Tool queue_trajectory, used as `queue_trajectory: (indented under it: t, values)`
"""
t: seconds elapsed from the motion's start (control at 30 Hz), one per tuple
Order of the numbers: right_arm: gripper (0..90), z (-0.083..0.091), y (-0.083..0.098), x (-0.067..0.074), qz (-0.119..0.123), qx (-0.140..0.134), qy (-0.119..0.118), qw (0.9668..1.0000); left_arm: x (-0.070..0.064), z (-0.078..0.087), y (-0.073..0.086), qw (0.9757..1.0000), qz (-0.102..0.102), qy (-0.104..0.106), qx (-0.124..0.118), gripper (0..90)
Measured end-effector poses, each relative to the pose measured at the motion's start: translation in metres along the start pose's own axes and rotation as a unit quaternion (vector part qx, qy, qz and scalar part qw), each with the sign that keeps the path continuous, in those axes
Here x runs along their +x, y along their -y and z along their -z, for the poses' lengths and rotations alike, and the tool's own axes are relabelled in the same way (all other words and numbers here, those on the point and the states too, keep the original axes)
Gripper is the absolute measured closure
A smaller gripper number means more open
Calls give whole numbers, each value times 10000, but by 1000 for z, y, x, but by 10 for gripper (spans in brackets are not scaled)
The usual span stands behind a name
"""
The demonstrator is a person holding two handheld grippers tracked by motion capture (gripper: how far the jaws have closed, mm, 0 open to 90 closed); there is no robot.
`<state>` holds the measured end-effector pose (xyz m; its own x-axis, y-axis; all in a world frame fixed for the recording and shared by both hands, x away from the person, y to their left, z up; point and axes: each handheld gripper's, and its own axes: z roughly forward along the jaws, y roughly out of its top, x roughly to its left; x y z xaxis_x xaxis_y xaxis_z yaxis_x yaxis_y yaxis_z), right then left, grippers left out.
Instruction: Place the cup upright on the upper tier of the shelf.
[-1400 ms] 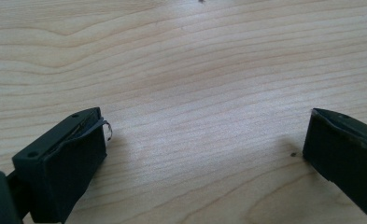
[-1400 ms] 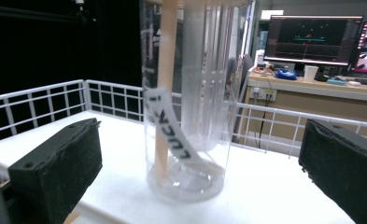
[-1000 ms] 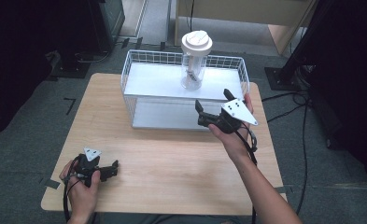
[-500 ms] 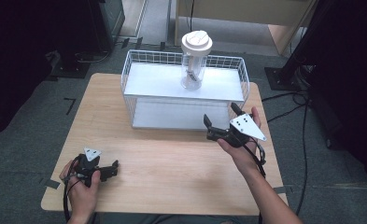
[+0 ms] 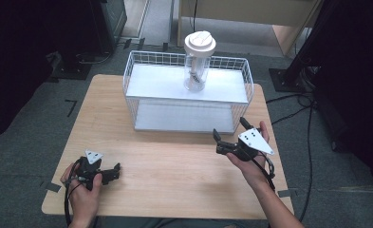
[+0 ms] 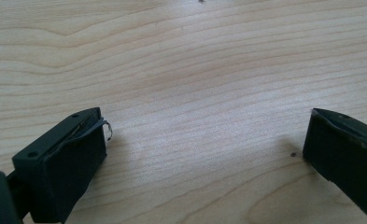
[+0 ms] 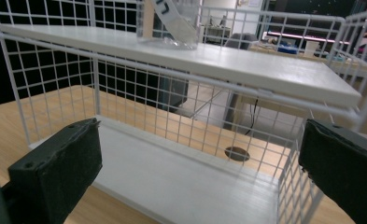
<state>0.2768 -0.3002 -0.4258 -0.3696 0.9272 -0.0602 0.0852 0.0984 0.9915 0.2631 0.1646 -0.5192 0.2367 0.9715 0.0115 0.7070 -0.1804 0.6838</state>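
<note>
Right gripper (image 5: 229,130) has pulled back from the wire rack (image 5: 248,85) over the last second: it was up by the rack's front right corner near the top shelf, now it is lower and nearer the person, just off the rack's front right, over the wooden table (image 5: 174,175). Jaws wide apart, nothing between them; the right gripper view looks between them into the rack's lower tier, with the top shelf above. Left gripper (image 5: 115,172) hasn't shifted, resting on the table well in front of the rack's left end, held in the left hand (image 5: 82,187); its jaws are also spread and empty, bare wood grain between them in the left gripper view (image 6: 204,154). The clear cup (image 5: 197,71) with the white lid (image 5: 200,42) stands upright on the rack's top shelf, slightly right of the middle toward the back, with something slanted and dark-marked inside, too small to read. Its base is seen at the top of the right gripper view (image 7: 169,23). Cup well apart from both grippers, not touching either. Judgement: placement on the rack looks done and the right hand (image 5: 250,161) is retreating after release; task near its end, only the return to rest left.
</note>
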Motion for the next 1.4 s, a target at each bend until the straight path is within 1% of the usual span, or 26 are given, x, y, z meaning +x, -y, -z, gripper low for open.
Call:
queue_trajectory:
  t: [0.03,0.07,0.1,0.17,0.23,0.27,0.3,0.37,0.53,0.57,0.63,0.7,0.9,1.0,1.13,1.2,1.23,1.3,1.4]
  values:
    - [0,1,2,-2,-5,26,15,10000,0,0,0,10000,9,0,-8,0]
    - [0,4,7,-5,-85,69,52,9999,0,0,0,10000,0,0,-1,0]
    - [0,4,7,-5,-85,69,52,9999,0,0,0,10000,0,0,-1,0]
    - [0,7,13,-9,-119,120,87,9998,0,0,0,10000,6,1,-3,0]
    - [0,8,16,-11,-122,141,99,9998,0,0,0,10000,3,0,-3,0]
    - [0,11,21,-13,-152,208,126,9996,0,0,0,10000,9,3,-5,0]
    - [0,11,21,-13,-152,208,126,9996,0,0,0,10000,9,3,-5,0]
    - [0,13,28,-17,-156,286,182,9993,0,0,0,10000,7,1,-4,0]
    - [0,17,40,-21,-222,454,220,9985,0,0,0,10000,5,0,-4,0]
    - [0,17,40,-21,-222,454,220,9985,0,0,0,10000,5,0,-4,0]
    - [0,21,50,-21,-205,566,231,9979,0,0,0,10000,6,0,-4,0]
    - [0,22,53,-22,-211,608,231,9977,0,0,0,10000,5,1,-4,0]
    - [0,31,71,-29,-316,845,291,9955,0,0,0,10000,6,0,-6,0]
    - [0,35,74,-33,-322,880,329,9951,0,0,0,10000,7,1,-4,0]
    - [0,43,82,-41,-404,979,435,9934,0,0,0,10000,5,1,-3,0]
    - [0,45,84,-43,-421,988,455,9932,0,0,0,10000,5,1,-4,0]
    - [0,48,87,-46,-434,1048,495,9923,0,0,0,10000,6,0,-5,0]
    - [0,50,89,-46,-455,1077,515,9918,0,0,0,10000,5,1,-4,0]
    - [0,57,94,-49,-440,1160,556,9907,0,0,0,10000,5,1,-5,0]
